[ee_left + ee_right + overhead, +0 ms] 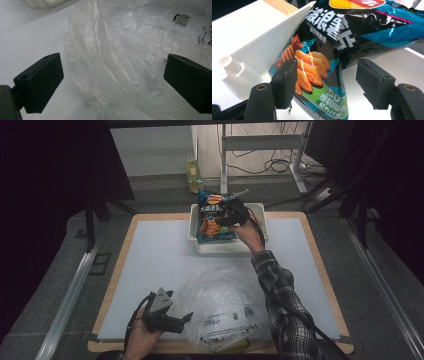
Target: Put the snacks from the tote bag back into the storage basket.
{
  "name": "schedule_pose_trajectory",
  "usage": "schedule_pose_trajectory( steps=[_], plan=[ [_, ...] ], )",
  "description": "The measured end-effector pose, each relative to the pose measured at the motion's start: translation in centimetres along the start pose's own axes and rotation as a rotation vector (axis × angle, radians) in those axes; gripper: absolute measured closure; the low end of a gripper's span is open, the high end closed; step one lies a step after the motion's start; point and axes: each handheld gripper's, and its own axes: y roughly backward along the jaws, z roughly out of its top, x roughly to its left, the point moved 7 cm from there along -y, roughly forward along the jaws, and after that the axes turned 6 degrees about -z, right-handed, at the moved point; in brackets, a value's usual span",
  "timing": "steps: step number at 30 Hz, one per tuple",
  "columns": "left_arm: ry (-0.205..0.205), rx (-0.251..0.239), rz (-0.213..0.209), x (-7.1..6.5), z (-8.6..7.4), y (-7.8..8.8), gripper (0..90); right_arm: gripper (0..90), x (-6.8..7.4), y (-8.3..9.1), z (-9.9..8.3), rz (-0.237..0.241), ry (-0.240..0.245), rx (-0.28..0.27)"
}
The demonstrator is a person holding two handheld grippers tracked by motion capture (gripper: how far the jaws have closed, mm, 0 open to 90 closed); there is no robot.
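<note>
One white cap (229,63) beside crisp bag (332,50), right gripper view

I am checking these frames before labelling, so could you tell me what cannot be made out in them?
- Bin contents: high view, hidden by the chip bag and right gripper.
- Print on the plastic bag: too small, blurred.
- Chip bag's bottom: right gripper view, cut off.

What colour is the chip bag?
The chip bag is mostly black and blue, with orange chips pictured; the right gripper view shows it best.
</note>
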Motion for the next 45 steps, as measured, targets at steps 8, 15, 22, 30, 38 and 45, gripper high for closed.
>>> schedule_pose_trajectory(
  steps=[8,15,22,30,38,45],
  plan=[
    [0.036,-0.036,-0.005,0.2,0.3,0.4,2.4,29.6,0.4,0.6,0.1,0.029,-0.002,-0.006],
    [0.037,-0.051,-0.009,0.1,0.5,0.7,2.2,26.0,0.6,1.3,0.2,0.030,0.008,-0.019],
    [0.029,-0.052,-0.010,0.1,0.5,0.7,2.2,21.8,0.8,2.1,0.4,0.033,0.017,-0.034],
    [0.028,-0.061,-0.011,0.1,0.5,0.7,2.5,18.5,0.9,2.9,0.4,0.038,0.016,-0.046],
    [0.026,-0.060,-0.004,0.1,0.5,0.7,2.4,16.1,1.3,3.7,0.4,0.050,0.021,-0.058],
    [0.026,-0.059,-0.005,0.1,0.5,0.6,2.4,14.9,1.7,4.3,0.4,0.057,0.032,-0.068]
  ],
)
